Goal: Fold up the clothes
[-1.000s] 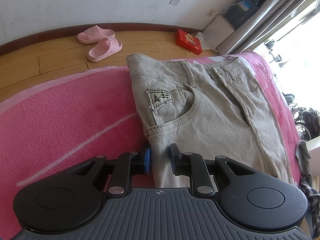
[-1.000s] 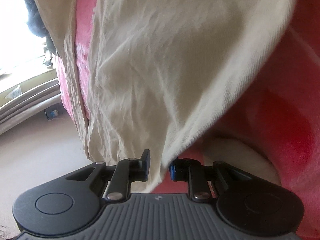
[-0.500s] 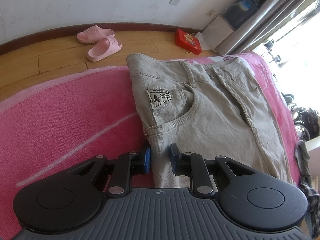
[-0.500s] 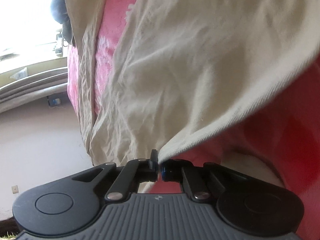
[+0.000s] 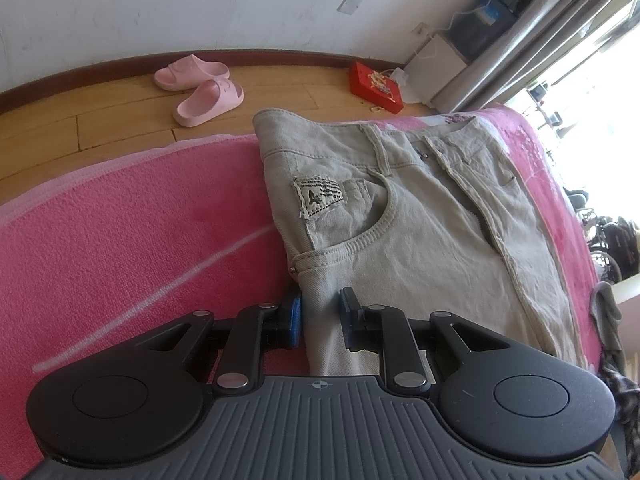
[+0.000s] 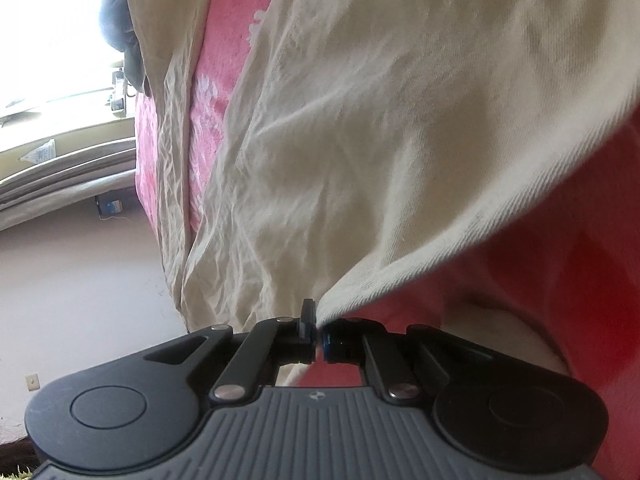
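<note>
Beige trousers [image 5: 420, 240] lie flat on a pink blanket [image 5: 140, 240], waistband at the far edge, with a stitched patch beside the front pocket. My left gripper [image 5: 320, 316] grips the trousers' near left side seam, and cloth fills the narrow gap between its blue pads. In the right wrist view the crumpled trouser leg [image 6: 360, 140] fills the frame above the blanket [image 6: 560, 260]. My right gripper [image 6: 319, 328] is shut on a corner of that leg's edge, which lifts in a peak from the bed.
Beyond the bed's far edge is wooden floor with two pink slippers [image 5: 204, 88] and a red box [image 5: 374, 86]. A white cabinet [image 5: 436, 60] and grey curtains [image 5: 540, 20] stand at the back right. Dark clothing [image 5: 612, 320] hangs off the bed's right edge.
My right gripper's jaws closed on the edge of the trouser leg and the view rolled a little. The left gripper and the waist end have not moved.
</note>
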Demonstrator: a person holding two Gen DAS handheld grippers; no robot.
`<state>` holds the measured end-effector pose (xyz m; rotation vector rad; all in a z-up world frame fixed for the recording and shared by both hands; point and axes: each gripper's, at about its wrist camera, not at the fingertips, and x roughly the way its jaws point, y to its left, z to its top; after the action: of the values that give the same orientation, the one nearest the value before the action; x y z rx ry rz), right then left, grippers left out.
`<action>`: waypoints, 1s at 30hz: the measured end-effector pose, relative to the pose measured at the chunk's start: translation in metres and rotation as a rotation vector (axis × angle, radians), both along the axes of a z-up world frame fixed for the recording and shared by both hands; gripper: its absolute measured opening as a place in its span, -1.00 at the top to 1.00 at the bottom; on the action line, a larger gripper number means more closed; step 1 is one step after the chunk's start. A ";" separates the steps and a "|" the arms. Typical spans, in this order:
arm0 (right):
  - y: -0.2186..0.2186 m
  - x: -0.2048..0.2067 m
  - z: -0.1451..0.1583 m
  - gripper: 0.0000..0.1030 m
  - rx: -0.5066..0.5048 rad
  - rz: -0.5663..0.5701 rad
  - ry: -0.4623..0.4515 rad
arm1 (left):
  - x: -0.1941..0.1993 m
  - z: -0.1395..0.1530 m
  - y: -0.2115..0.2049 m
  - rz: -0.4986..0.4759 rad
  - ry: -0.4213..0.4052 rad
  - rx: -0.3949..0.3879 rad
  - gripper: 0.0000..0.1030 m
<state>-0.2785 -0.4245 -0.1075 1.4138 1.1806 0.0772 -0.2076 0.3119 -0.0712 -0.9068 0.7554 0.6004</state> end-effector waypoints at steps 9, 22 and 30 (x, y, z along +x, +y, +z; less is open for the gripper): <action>0.003 0.004 0.001 0.92 -0.008 0.004 -0.003 | -0.001 0.000 0.002 -0.002 -0.004 -0.009 0.64; 0.002 0.051 0.031 0.92 -0.067 0.106 -0.070 | -0.008 -0.003 0.015 0.008 -0.075 -0.106 0.67; 0.010 0.067 0.046 0.92 -0.078 0.097 -0.112 | 0.000 -0.004 0.020 -0.023 -0.090 -0.133 0.48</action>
<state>-0.2110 -0.4143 -0.0611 1.2676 1.1469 0.1737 -0.2081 0.3319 -0.0751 -1.0394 0.7300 0.4906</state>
